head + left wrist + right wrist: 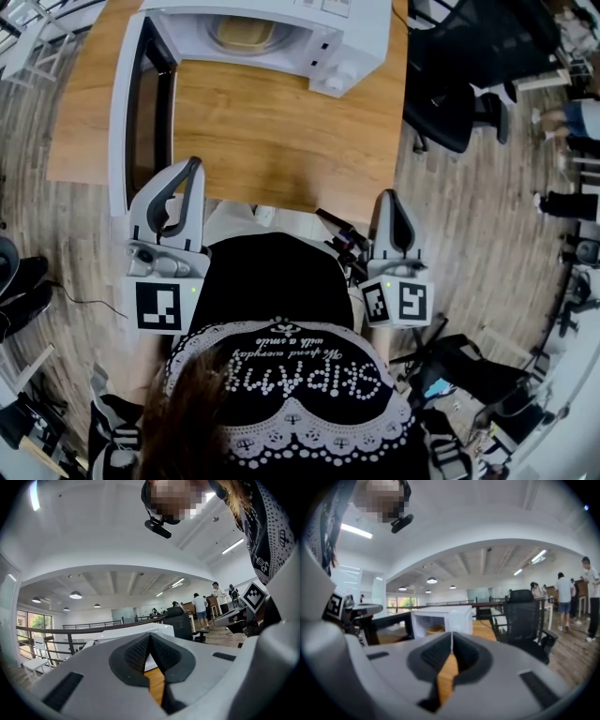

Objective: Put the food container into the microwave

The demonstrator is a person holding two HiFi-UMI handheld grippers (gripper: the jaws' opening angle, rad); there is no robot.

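Note:
The white microwave (352, 42) stands open at the far side of the wooden table (281, 131), its door (141, 103) swung out to the left. A tan food container (246, 33) sits inside the cavity; in the right gripper view the food container (435, 630) shows inside the microwave (454, 616). My left gripper (192, 165) is held close to the body at the table's near left edge, shut and empty. My right gripper (389, 197) hangs off the near right corner, likewise shut on nothing. Both jaws meet at their tips in the left gripper (150, 637) and right gripper (451, 637) views.
A black office chair (450, 94) stands right of the table, also seen as the chair (525, 616). People stand at the far right (565, 595). A white chair (37, 42) is at the upper left. Bags and cables (459, 370) lie on the floor behind.

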